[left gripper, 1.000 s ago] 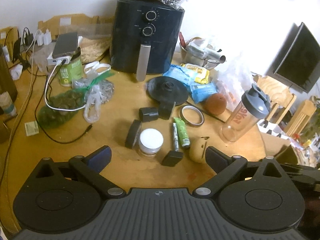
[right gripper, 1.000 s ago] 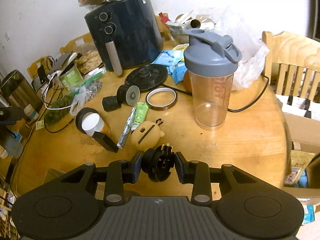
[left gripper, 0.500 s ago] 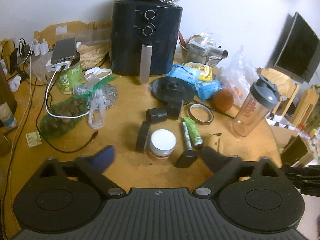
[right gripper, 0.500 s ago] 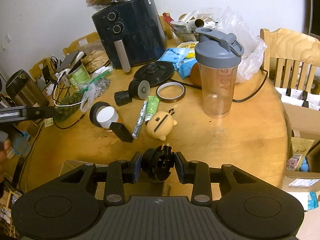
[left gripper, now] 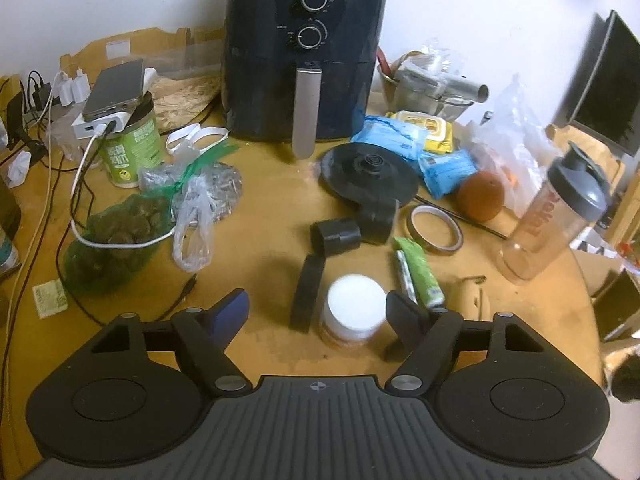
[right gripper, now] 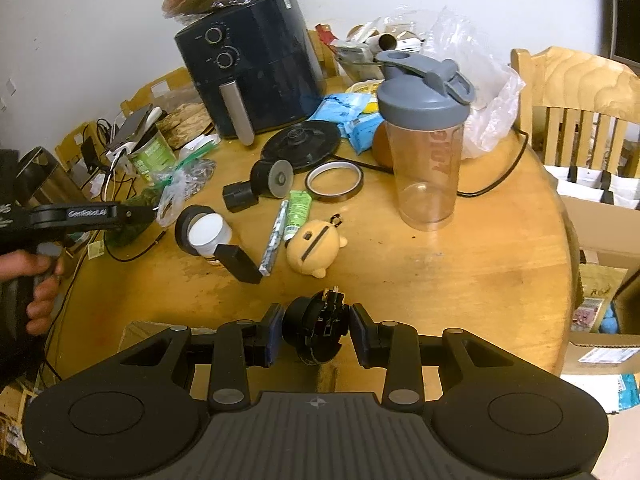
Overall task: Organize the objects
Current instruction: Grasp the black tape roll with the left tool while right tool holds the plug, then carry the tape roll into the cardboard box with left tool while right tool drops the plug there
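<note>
- Right gripper (right gripper: pixel 316 334) clamped on a black plug adapter (right gripper: pixel 314 330), held over the near edge of the round wooden table (right gripper: pixel 460 280).
- Left gripper (left gripper: pixel 318 312): jaws have just been closing, not yet touching anything; the white-lidded jar (left gripper: pixel 354 314) and the black tape roll (left gripper: pixel 307 292) leaning at its left sit between them.
- Step in hand, as I read it: the left is reaching to pick up the jar.
- Next: settle lower and square on the jar, leaving the tape roll outside the left finger.
</note>
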### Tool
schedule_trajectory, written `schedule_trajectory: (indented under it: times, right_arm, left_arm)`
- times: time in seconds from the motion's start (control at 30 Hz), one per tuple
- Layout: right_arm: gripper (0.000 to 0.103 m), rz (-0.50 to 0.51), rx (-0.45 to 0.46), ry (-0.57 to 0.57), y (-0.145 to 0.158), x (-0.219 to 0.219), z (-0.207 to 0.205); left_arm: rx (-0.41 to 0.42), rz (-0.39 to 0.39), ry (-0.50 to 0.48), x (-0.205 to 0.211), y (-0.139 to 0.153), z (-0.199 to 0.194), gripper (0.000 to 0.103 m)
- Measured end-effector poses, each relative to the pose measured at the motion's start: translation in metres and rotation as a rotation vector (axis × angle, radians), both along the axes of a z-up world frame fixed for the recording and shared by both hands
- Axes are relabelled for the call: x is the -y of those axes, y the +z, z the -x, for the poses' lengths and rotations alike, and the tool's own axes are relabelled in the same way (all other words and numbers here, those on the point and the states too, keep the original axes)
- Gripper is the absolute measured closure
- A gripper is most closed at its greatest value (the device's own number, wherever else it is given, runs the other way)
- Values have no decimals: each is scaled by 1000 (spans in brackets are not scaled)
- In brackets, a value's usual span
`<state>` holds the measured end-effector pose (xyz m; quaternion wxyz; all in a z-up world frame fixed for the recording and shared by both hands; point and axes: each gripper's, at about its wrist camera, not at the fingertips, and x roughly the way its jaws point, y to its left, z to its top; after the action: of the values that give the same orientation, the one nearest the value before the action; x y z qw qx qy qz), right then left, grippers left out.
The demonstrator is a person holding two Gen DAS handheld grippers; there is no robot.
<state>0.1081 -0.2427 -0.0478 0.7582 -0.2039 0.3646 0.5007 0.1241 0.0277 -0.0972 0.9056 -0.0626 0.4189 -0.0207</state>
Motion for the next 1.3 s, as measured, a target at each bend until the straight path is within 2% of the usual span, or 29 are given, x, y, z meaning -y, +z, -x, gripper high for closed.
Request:
schedule_trajectory:
  times: [0.3,0.37,0.4,0.47,0.63,0.7,0.77,0.8,1.03,1.3]
  right_arm:
    - [65,0,-10,-39,2,8,-18]
    - [65,1,-12,-48,2,10,-21]
    - [65,2,-12,-53,2,11,-23]
    - [65,5,-13,-61,2,13,-25]
    - [65,6,-20,-73,2,18,-29]
    - [64,8,-24,-78,1,20,-30]
    - [64,13,-24,-84,1,21,-32]
    - [64,16,-24,-87,0,22,-32]
    - [65,25,-37,-92,-2,22,-33]
    - [65,26,-49,-35,-5,15,-19]
  left_arm:
    - [-71,18,24,-9,-27,-48,43]
    - [-96,27,22,-10,-34,-58,45]
    - [-110,34,14,-10,-38,-63,51]
    - [-143,33,7,-11,-45,-72,55]
    - [-223,50,7,-14,-62,-88,60]
    - [-248,59,8,-16,-67,-91,74]
    - [-287,71,14,-18,-70,-93,83]
    - [-292,75,18,-20,-70,-92,85]
    - [-276,71,41,-26,-61,-74,86]
    - [-195,94,61,-30,-26,-41,86]
